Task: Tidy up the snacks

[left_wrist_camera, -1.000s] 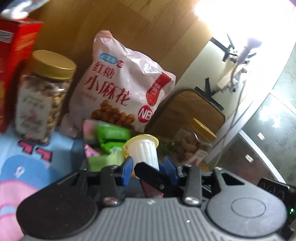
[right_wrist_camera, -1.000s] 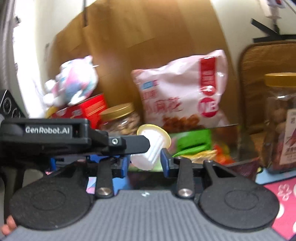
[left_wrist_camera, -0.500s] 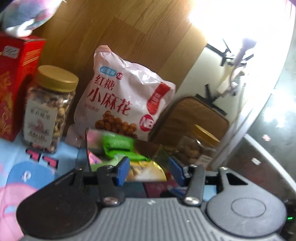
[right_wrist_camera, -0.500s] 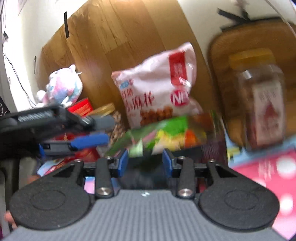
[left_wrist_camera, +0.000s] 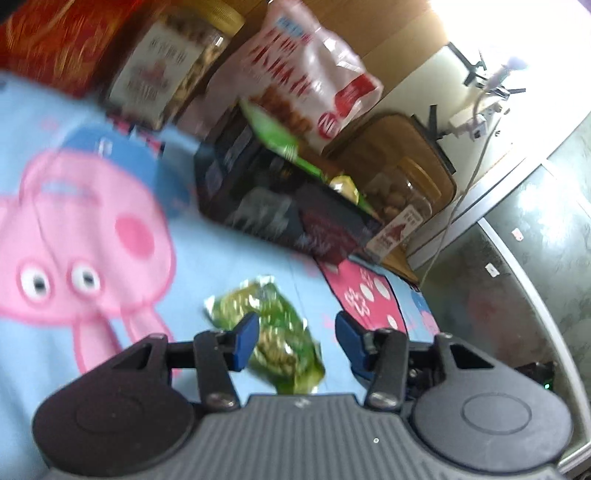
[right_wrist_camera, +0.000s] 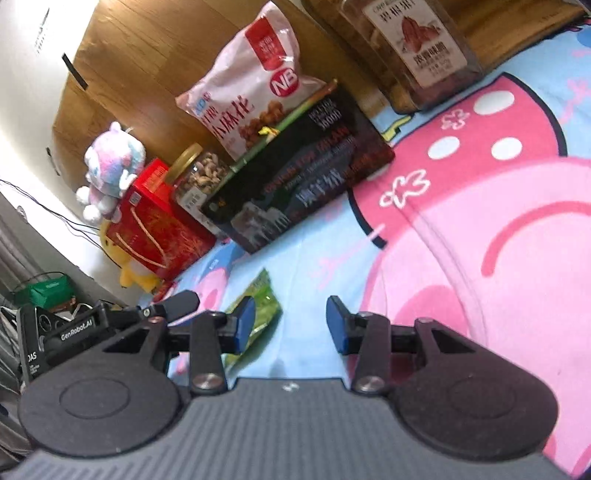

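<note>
Both my left claw (left_wrist_camera: 295, 338) and my right claw (right_wrist_camera: 290, 325) are wide open above the green snack bag (left_wrist_camera: 275, 338), holding nothing.

Pale blue cartoon-print cloth (right_wrist_camera: 303, 258) spread across the work surface, patterned with large pink pig figures (left_wrist_camera: 85, 236) and a deep pink spotted patch (right_wrist_camera: 461, 147). Behind it, a brown wood-grain panel (right_wrist_camera: 147, 74) standing against a white wall (right_wrist_camera: 33, 66), with dark tape strips on both. Strong daylight from the upper right in the left wrist view, washing out that corner (left_wrist_camera: 517, 22). Below the glare, a white power strip and trailing cables (left_wrist_camera: 469, 122) on the wall. At far right, grey marbled flooring (left_wrist_camera: 535, 229) edged by a pale metal strip. Padded brown board (left_wrist_camera: 399, 147) leaning at the back. Cluttered dark corner with a green box (right_wrist_camera: 48, 290) at far left.
</note>
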The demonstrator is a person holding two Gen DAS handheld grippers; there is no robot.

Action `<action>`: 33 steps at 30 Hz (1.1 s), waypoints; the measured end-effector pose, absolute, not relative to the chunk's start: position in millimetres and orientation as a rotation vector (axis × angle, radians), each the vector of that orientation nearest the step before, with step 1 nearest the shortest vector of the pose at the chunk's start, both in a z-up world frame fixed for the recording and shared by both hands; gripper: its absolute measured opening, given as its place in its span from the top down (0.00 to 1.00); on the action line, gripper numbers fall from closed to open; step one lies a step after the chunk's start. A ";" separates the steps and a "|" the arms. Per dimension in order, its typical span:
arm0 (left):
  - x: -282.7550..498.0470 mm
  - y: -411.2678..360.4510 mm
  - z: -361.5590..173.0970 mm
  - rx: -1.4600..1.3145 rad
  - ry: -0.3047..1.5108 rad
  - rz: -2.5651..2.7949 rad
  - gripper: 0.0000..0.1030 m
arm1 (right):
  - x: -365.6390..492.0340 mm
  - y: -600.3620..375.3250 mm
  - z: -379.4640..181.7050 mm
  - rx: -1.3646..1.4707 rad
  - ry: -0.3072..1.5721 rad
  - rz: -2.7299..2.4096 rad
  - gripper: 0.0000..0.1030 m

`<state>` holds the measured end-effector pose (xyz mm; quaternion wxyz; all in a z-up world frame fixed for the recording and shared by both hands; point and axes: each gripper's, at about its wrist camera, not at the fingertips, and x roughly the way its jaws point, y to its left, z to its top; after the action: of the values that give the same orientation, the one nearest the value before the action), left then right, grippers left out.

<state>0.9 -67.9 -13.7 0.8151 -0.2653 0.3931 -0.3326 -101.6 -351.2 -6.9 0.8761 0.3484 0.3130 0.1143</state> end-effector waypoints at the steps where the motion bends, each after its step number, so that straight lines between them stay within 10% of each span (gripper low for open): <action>1: 1.1 -68.7 -16.5 -0.571 0.848 -0.710 0.56 | -101.8 -350.2 -7.3 0.729 0.652 0.237 0.55; 13: 9.1 -65.7 -29.6 -0.607 0.863 -0.682 0.60 | -77.3 -311.1 -6.3 0.634 0.690 0.317 0.56; 18: 10.5 -61.8 -31.5 -0.634 0.869 -0.672 0.63 | -71.5 -307.0 -12.8 0.636 0.684 0.338 0.78; 28: -0.8 -56.8 -23.6 -0.721 0.872 -0.696 0.30 | -89.4 -358.1 -34.2 1.069 0.624 0.365 0.84; 33: -4.3 -68.1 -21.0 -0.752 0.869 -0.766 0.42 | -93.6 -352.2 -38.5 1.168 0.642 0.478 0.84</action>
<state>-4.3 -68.1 -21.0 0.7711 -0.3466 0.4006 -0.3534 -93.6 -352.2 -38.5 0.7598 0.5363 0.2947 0.2198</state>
